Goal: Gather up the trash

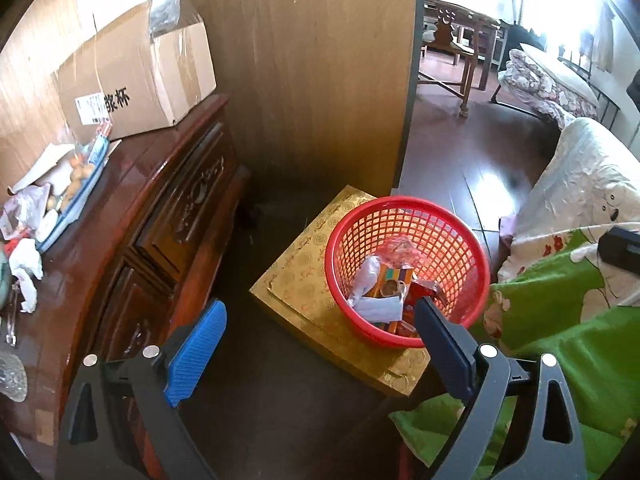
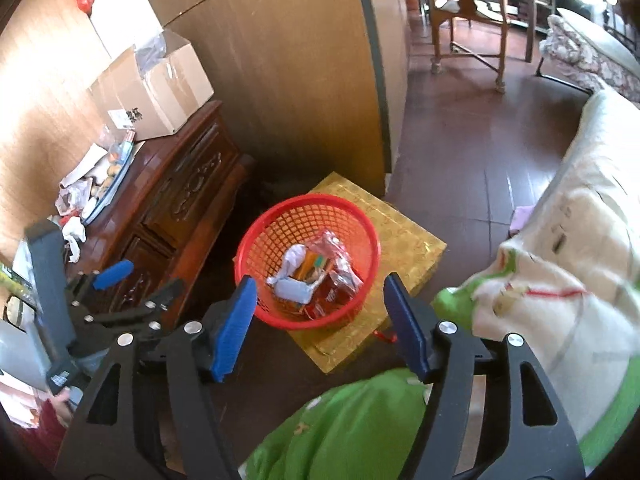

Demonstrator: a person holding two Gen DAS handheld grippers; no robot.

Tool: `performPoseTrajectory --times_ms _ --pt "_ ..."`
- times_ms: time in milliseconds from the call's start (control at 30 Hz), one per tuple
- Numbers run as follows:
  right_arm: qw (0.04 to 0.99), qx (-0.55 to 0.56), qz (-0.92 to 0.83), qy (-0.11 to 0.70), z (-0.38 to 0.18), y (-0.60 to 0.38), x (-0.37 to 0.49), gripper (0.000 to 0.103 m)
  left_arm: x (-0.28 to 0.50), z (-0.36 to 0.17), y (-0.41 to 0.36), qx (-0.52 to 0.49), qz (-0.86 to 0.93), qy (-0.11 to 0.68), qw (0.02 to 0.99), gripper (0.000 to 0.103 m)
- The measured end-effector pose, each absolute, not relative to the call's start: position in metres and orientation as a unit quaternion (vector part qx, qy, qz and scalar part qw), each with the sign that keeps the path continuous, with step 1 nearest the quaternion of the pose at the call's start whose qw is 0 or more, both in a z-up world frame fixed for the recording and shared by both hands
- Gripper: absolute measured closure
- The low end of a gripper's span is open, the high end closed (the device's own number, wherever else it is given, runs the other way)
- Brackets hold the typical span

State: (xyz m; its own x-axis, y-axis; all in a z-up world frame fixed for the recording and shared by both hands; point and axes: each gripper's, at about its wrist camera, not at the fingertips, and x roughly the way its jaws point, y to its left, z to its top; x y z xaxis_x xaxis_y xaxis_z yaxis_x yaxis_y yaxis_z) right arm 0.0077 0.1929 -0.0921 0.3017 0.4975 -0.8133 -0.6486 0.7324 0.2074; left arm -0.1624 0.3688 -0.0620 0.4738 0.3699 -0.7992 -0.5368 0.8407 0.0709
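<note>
Clearly the job is only partly done. Over on the left, the dark wooden cabinet (image 1: 160,208) has crumpled white tissue (image 1: 26,270) and wrappers lying on its top beside a tray of snacks (image 1: 74,184), so there is more to pick up, I'd say. The left gripper (image 1: 316,320) hangs with its jaws spread and nothing between them. Further right, the red basket (image 2: 306,268) sits on a gold box (image 2: 404,248) and already holds a face mask, tissue and packets. The right gripper (image 2: 320,304) hovers above it, jaws apart and empty.
</note>
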Motion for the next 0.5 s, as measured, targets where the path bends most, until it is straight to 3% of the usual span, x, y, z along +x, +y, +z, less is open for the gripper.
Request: performPoseTrajectory --times_ms 300,500 --pt "0.816 -0.153 0.367 0.419 -0.087 0.193 -0.030 0.034 -0.164 -0.056 0.355 -0.077 0.271 0.439 0.853 0.010" --pt "0.802 -0.171 0.376 0.432 -0.090 0.198 -0.037 0.031 -0.165 -0.059 0.352 -0.059 0.279 0.444 0.849 0.010"
